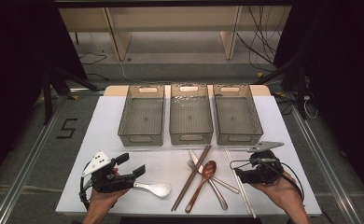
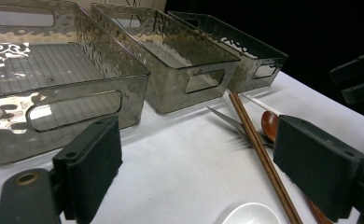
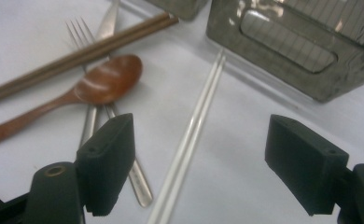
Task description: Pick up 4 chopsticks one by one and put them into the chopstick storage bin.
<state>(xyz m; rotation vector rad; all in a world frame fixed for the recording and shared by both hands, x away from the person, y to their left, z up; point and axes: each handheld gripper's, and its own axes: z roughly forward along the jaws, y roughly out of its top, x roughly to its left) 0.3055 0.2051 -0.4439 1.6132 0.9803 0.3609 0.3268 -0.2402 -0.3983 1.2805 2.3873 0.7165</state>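
Observation:
Cutlery lies on the white table (image 1: 287,135): a white ceramic spoon (image 1: 156,188), brown chopsticks (image 1: 192,177), a wooden spoon (image 1: 203,179), a metal fork (image 1: 216,189) and pale silver chopsticks (image 1: 239,182). My left gripper (image 1: 132,164) hovers open just left of the white spoon (image 2: 252,214), with nothing between its jaws (image 2: 199,163). My right gripper (image 1: 240,171) is open above the silver chopsticks (image 3: 194,130), which run between its spread jaws (image 3: 199,163) without touching the pads. The wooden spoon (image 3: 101,84) and fork (image 3: 89,121) lie to its left.
Three translucent grey bins stand side by side at the back of the table: left (image 1: 140,138), middle (image 1: 191,138), right (image 1: 240,138); all look empty. A second metal utensil (image 1: 227,185) crosses under the wooden spoon. Floor rails and cables surround the table.

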